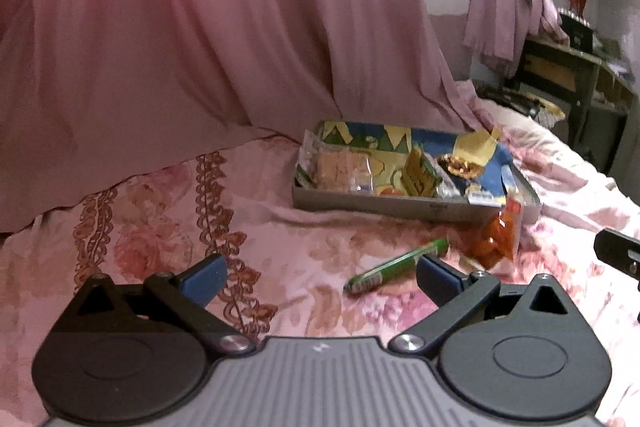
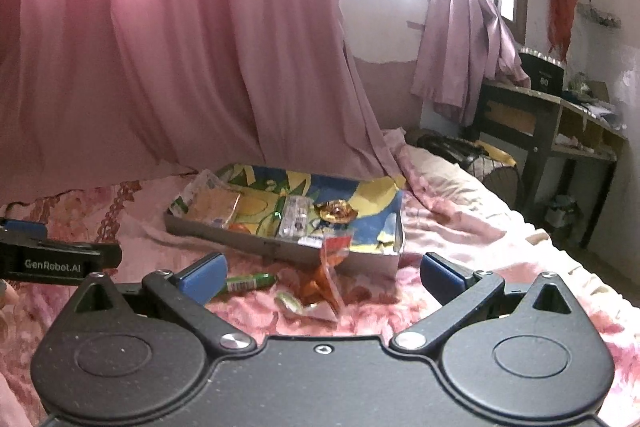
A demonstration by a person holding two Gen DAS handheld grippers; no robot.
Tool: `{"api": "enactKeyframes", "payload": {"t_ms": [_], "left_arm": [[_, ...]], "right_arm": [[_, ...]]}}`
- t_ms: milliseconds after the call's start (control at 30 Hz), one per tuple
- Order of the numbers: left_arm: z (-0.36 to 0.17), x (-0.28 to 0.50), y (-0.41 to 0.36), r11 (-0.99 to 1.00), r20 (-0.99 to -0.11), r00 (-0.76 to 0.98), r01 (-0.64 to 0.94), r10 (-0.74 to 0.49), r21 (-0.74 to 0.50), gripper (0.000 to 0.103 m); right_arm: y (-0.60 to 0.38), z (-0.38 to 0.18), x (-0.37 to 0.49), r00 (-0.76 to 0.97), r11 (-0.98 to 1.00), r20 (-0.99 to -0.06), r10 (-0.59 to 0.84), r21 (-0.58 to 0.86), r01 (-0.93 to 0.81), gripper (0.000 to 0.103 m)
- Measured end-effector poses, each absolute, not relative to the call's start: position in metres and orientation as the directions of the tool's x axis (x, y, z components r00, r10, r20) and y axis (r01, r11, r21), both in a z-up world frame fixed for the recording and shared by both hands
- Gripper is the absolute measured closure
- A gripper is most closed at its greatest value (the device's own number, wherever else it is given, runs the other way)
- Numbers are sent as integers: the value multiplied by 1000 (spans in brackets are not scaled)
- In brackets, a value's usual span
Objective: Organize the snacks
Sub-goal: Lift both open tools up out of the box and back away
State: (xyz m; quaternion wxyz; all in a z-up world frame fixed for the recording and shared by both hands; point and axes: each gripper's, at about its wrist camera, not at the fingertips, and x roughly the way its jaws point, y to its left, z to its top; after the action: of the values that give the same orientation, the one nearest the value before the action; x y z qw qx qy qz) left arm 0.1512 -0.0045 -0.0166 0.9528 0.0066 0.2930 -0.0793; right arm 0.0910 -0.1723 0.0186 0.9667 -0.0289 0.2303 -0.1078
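Both claws wide, empty: left gripper (image 1: 320, 281) & right gripper (image 2: 322, 277) over bedspread (image 1: 160, 247). Green stick pack (image 1: 396, 267) + orange snack bag (image 2: 326, 275) lie just outside tray (image 1: 380, 205)

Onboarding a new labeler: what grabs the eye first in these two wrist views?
The pink curtain fills the upper left of both views, hanging behind the bed. Mid-frame sits the patterned tray on the floral bedspread, with several snacks in it. In front of it lie an orange packet and a green tube; left gripper and right gripper are both open.
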Motion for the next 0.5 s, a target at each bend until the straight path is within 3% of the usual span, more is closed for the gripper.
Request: {"api": "enactKeyframes", "payload": {"t_ms": [500], "left_arm": [[-25, 137, -12, 987, -620, 775, 162, -120, 12, 0]], "right_arm": [[-172, 8, 82, 815, 970, -527, -241, -109, 216, 1]]}}
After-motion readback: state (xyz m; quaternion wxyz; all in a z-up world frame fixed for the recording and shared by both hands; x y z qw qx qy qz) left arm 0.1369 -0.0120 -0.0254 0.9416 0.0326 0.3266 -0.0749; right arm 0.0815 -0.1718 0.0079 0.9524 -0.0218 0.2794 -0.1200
